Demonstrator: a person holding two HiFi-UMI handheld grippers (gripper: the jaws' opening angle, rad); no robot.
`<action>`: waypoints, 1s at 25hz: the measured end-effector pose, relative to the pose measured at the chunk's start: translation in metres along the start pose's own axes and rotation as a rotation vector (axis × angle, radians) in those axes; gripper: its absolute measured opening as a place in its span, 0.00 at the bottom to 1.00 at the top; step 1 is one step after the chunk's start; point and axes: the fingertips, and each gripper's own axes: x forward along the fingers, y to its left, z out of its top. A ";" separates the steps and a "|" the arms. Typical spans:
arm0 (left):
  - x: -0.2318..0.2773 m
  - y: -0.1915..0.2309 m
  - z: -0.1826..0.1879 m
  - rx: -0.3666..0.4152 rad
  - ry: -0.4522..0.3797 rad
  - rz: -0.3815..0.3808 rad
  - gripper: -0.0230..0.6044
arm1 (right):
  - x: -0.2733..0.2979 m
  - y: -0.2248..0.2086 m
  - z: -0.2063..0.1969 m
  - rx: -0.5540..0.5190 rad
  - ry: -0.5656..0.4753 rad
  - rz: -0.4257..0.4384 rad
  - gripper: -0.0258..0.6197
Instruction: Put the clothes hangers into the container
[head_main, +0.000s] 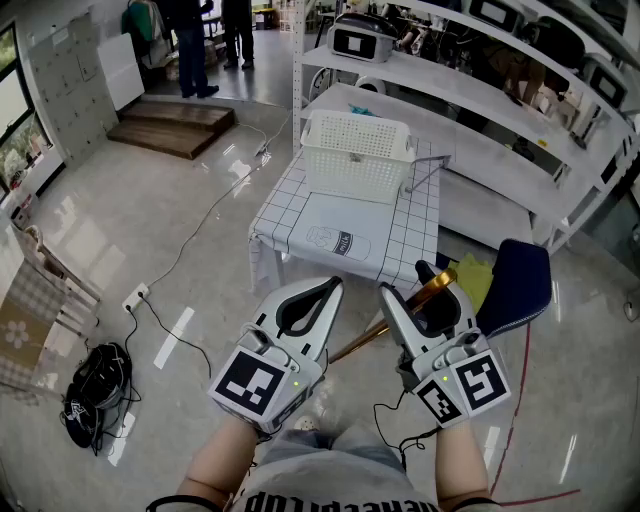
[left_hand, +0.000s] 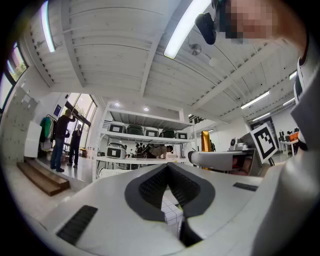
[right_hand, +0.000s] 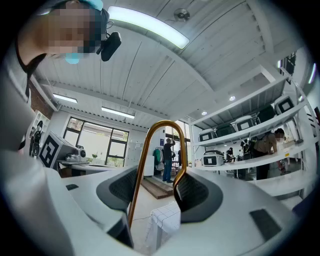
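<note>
I'm looking into a lab or workshop hall: white shelving (head_main: 470, 95) loaded with equipment cases (head_main: 360, 42), cables (head_main: 190, 245) trailing over a glossy floor (head_main: 120, 200), strip lights (left_hand: 185, 25) overhead.

No legible text or labels

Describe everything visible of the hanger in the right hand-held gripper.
The clothes hanger is a thin, shiny, gold-coloured rod, seemingly metal. Its curved hook stands upright between the jaws of the right hand-held gripper, one side running down past one pad, its tip against the other. In the head view a straight length slants below the gripper toward the lower left. The rest is hidden.
</note>
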 end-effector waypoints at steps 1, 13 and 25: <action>-0.001 -0.002 0.000 -0.003 0.002 0.001 0.06 | -0.002 0.001 0.000 0.003 -0.002 0.000 0.44; 0.002 -0.026 0.007 -0.018 0.010 0.011 0.06 | -0.021 -0.003 0.005 -0.002 0.014 0.000 0.44; 0.005 -0.013 0.004 -0.009 0.002 -0.032 0.06 | -0.012 -0.014 0.006 0.048 -0.008 -0.042 0.45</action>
